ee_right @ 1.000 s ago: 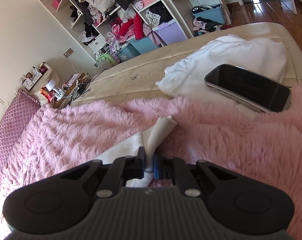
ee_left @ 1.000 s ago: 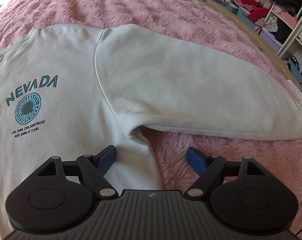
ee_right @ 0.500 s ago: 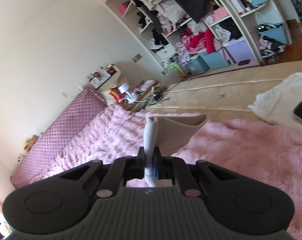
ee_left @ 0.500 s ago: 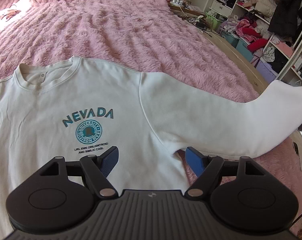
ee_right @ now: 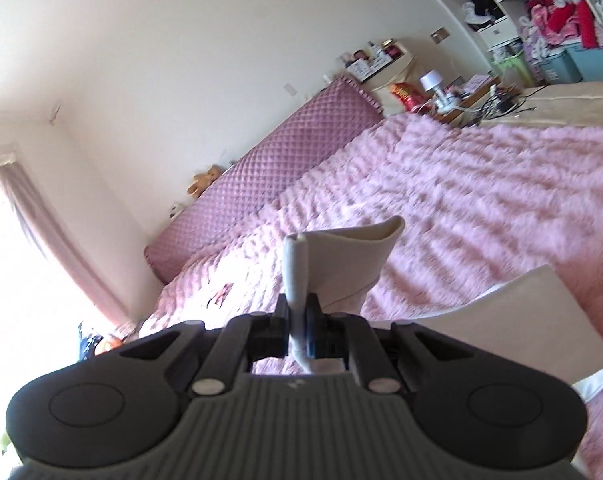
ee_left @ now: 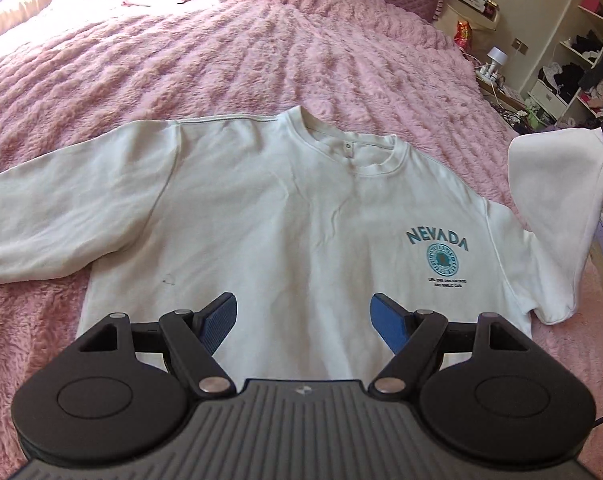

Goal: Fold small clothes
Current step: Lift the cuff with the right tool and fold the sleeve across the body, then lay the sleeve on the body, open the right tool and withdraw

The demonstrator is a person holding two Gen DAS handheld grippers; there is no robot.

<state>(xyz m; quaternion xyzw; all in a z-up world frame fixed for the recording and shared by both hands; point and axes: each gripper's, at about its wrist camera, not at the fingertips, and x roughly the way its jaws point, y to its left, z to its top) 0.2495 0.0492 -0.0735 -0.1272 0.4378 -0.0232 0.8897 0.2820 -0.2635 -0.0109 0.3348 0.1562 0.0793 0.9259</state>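
White sweatshirt (ee_left: 285,216) lies front-up, spread flat on pink fuzzy blanket (ee_left: 261,48) of bed, collar at 12 o'clock, NEVADA print (ee_left: 437,240) at 3 o'clock. Left gripper (ee_left: 303,320) hovers over lower torso at 6 o'clock, blue fingers wide apart, nothing held. Right gripper (ee_right: 297,324) clamped tight on sleeve cuff (ee_right: 341,256), sleeve (ee_left: 557,200) lifted off blanket at 3 o'clock. Purple headboard (ee_right: 269,184) at 10 o'clock in right wrist view.

The left gripper (ee_left: 303,316) is matte black: two round discs flank a grey ribbed housing behind the jaws, linked by angular arms with silver screws, ending in blue ridged pads (ee_left: 220,317). The right gripper (ee_right: 297,326) shares that build and its blue pads.
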